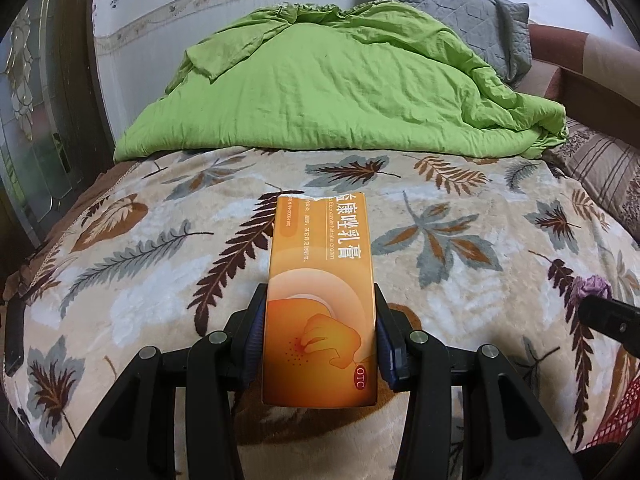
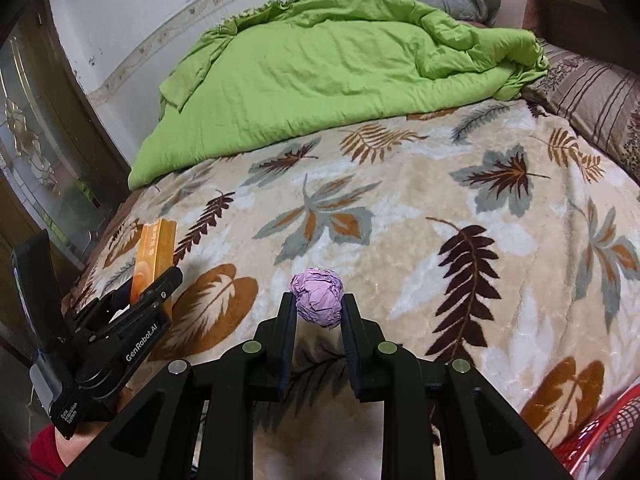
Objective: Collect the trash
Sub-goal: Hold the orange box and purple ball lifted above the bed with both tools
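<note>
My left gripper (image 1: 320,320) is shut on an orange cream box (image 1: 320,280) with a torn far end, held above the leaf-patterned blanket (image 1: 460,240). The box also shows in the right wrist view (image 2: 154,256), clamped in the left gripper (image 2: 156,284) at the left. My right gripper (image 2: 318,304) is shut on a crumpled purple paper ball (image 2: 317,298) above the blanket (image 2: 440,220). The paper ball (image 1: 592,286) and part of the right gripper (image 1: 608,320) show at the right edge of the left wrist view.
A green quilt (image 1: 340,88) lies heaped at the far end of the bed, with a grey pillow (image 1: 460,12) behind it. A red mesh basket (image 2: 600,436) sits at the lower right, also in the left wrist view (image 1: 616,412). A glass door (image 2: 36,152) stands at the left.
</note>
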The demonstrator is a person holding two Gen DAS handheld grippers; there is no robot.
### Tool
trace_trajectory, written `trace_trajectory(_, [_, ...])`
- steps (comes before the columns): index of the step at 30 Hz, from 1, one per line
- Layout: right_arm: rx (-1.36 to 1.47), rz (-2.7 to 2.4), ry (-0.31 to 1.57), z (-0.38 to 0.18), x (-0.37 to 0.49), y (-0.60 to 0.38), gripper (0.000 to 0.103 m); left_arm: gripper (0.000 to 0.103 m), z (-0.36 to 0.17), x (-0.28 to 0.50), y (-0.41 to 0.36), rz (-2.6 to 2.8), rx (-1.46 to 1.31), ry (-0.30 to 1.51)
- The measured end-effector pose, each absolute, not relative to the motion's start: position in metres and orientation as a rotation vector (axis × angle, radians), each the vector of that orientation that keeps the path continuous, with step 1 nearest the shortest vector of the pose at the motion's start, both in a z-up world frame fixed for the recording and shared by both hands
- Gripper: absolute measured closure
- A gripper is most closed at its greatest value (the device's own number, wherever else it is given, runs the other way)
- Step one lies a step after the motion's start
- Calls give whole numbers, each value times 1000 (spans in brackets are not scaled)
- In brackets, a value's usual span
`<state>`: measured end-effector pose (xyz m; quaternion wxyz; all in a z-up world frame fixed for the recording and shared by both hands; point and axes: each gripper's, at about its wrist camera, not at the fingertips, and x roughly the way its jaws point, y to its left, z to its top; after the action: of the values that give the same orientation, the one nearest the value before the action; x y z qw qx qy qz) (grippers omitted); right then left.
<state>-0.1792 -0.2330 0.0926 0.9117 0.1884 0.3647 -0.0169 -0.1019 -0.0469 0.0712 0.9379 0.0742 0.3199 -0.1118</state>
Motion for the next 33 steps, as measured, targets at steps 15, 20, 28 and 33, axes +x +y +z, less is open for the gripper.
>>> trace_trajectory(15, [396, -37, 716, 96, -184, -234, 79, 58, 71, -113, -54, -232, 188, 638])
trace_trajectory(20, [406, -31, 713, 96, -187, -233, 79, 58, 70, -114, -58, -247, 197, 642])
trace_trajectory(28, [472, -30, 721, 93, -197, -242, 79, 58, 69, -120, -63, -286, 189, 660])
trace_trajectory(33, [494, -40, 726, 94, -210, -248, 79, 58, 72, -127, -69, -313, 185, 666])
